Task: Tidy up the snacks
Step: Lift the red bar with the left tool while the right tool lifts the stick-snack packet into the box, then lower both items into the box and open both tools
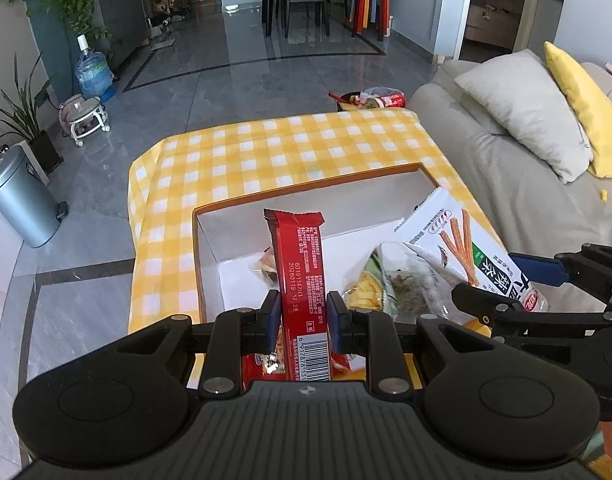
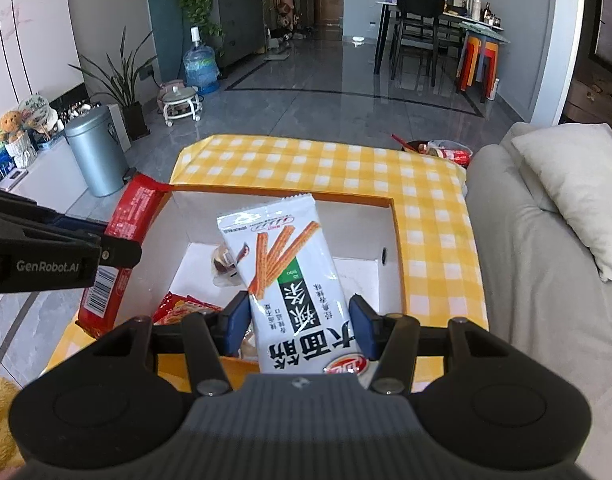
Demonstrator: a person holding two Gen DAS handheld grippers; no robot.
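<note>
Snacks sit in both grips above an open box (image 1: 210,240) with white inner walls and an orange rim, which rests on a worktop (image 1: 266,148) covered in yellow-and-white check cloth.

In the left wrist view, the left hand-held gripper (image 1: 302,320) has its blue pads pressed against the sides of a red snack bar (image 1: 300,264). The bar stands nearly upright between them, its far end sticking up over the box and its barcode end down near the camera. Small print and a date stamp run along its length.

In the right wrist view, the right hand-held gripper (image 2: 300,320) is closed less tightly, around a wider white snack bag (image 2: 286,272). The bag lies between the pads and slants up and away to the left over the box. It shows orange sticks, a green-and-black panel and large black characters.

Inside the box lie a small wrapped sweet (image 2: 225,261) by the far wall and a red packet (image 2: 182,308) near the front.
</note>
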